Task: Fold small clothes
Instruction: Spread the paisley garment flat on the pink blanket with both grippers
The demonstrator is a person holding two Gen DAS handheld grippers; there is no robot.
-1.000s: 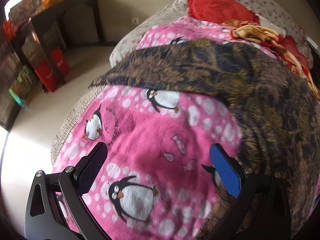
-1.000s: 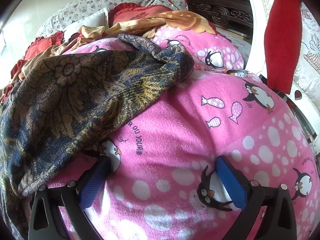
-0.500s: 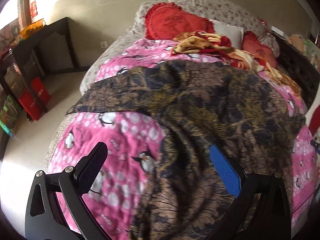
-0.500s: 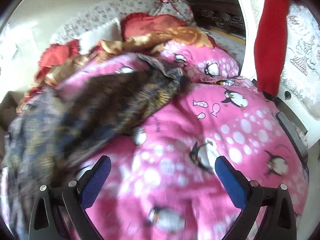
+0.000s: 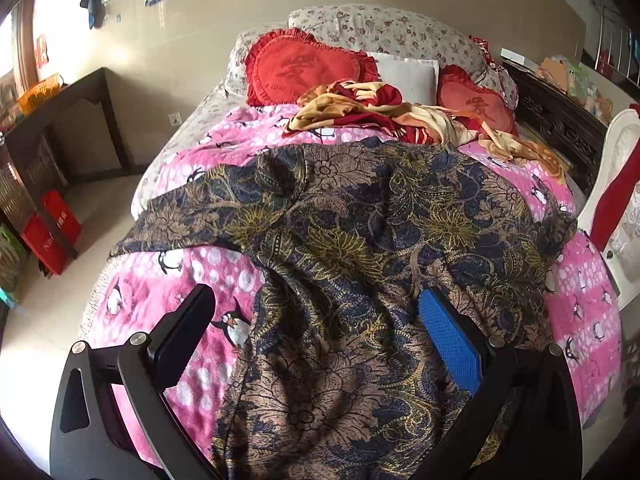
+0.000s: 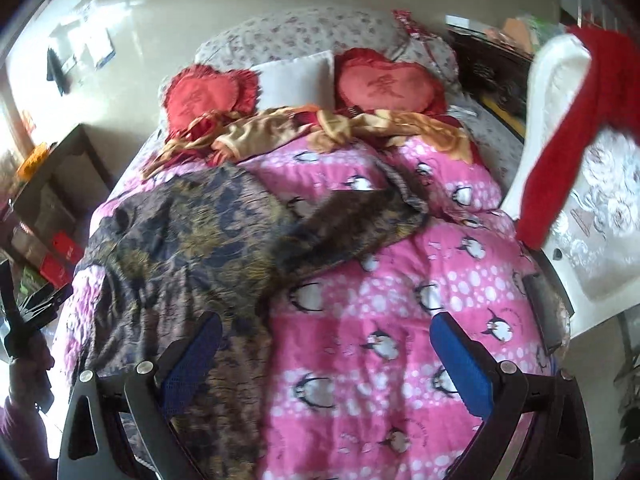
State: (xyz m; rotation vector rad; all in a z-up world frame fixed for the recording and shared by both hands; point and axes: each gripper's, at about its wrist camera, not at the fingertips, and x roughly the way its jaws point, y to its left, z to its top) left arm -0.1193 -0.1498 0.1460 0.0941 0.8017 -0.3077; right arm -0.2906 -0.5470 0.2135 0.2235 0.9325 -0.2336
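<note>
Now both grippers are held above the foot of a bed and look along it toward the pillows. The left gripper has its two fingers wide apart and holds nothing; its black finger is seen over the pink blanket, and its blue finger is seen over the dark flowered garment. I cannot tell if the fingers touch the cloth or stay above it. The right gripper also has its fingers spread wide, with nothing between them; its left finger is seen over the edge of the garment and its right finger over the blanket with penguins. The garment lies spread and wrinkled across the blanket, in the middle of the bed, with one sleeve reaching to the left edge and the other to the right side; its lower part hangs toward the cameras. Behind it lies a crumpled gold and red cloth, and behind that two red heart cushions and a white pillow by the flowered headboard pillows. In the right wrist view, at the far left edge, part of the left gripper and a sleeve are visible, low beside the bed. A white chair with a red cloth hanging on it stands at the right side of the bed.
</note>
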